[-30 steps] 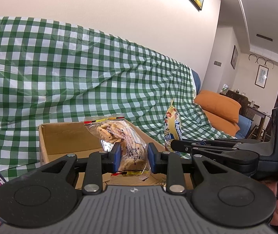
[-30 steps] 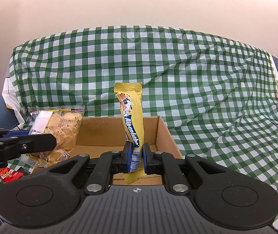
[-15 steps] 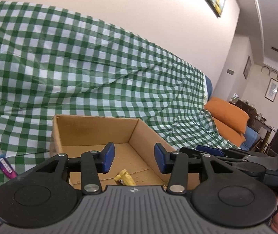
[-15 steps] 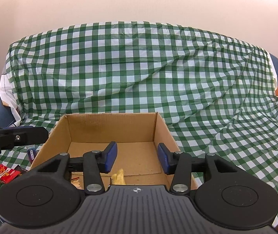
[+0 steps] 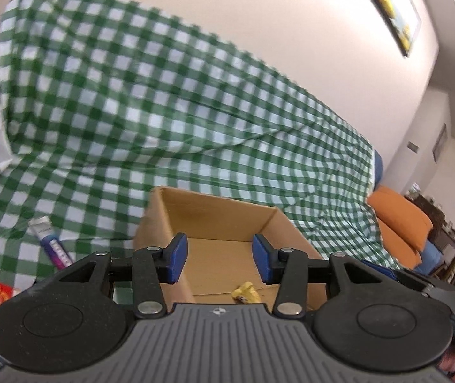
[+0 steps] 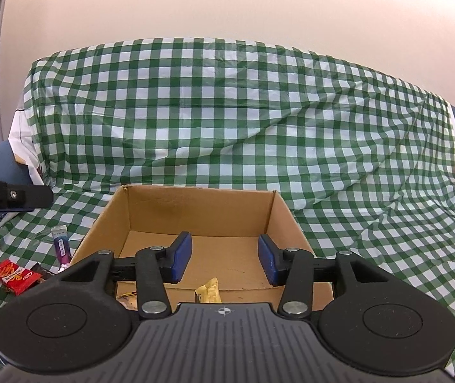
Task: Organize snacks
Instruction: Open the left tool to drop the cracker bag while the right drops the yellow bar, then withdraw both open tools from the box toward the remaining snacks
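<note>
Both grippers hover at the near edge of an open cardboard box (image 6: pixel 195 217) that sits on a sofa draped in a green-and-white checked cloth (image 6: pixel 227 111).

The right gripper (image 6: pixel 224 260) stands partly open, its blue pads (image 6: pixel 181 260) apart with nothing between them. The left gripper (image 5: pixel 217 260) is likewise partly open and empty.

Inside the box, at its near wall, the crumpled top of a yellow snack wrapper (image 6: pixel 208 291) pokes up below the right gripper. A bit of another clear packet (image 6: pixel 125 298) shows in the near left corner.

Left of the box on the cloth lie a purple-and-white tube (image 6: pixel 60 245) and, nearer, a red snack packet (image 6: pixel 13 276). An orange cushion (image 5: pixel 399 226) lies far right.
</note>
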